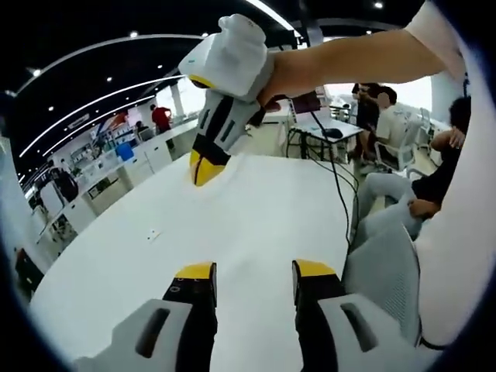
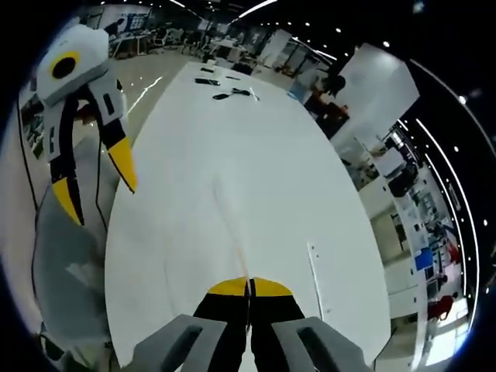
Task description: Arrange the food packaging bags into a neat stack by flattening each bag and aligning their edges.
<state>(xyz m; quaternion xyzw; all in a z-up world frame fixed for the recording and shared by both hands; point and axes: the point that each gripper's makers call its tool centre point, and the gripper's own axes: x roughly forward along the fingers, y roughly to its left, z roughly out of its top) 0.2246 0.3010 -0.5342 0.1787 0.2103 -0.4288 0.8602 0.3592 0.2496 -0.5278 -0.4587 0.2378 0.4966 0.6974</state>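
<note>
Hovering over the long white table [image 1: 256, 209], the left gripper [image 1: 254, 273] holds its yellow-tipped jaws wide apart. Its view shows seated people; the right gripper view shows the right gripper [image 2: 249, 287] pressed closed. No food bags can be made out.

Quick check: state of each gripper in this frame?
Left gripper: open, nothing between its jaws, above the white table.
Right gripper: shut, jaw tips together, holding nothing visible.

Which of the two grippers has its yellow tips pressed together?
The right gripper: its yellow tips touch above the white table. The left gripper holds its tips apart.
</note>
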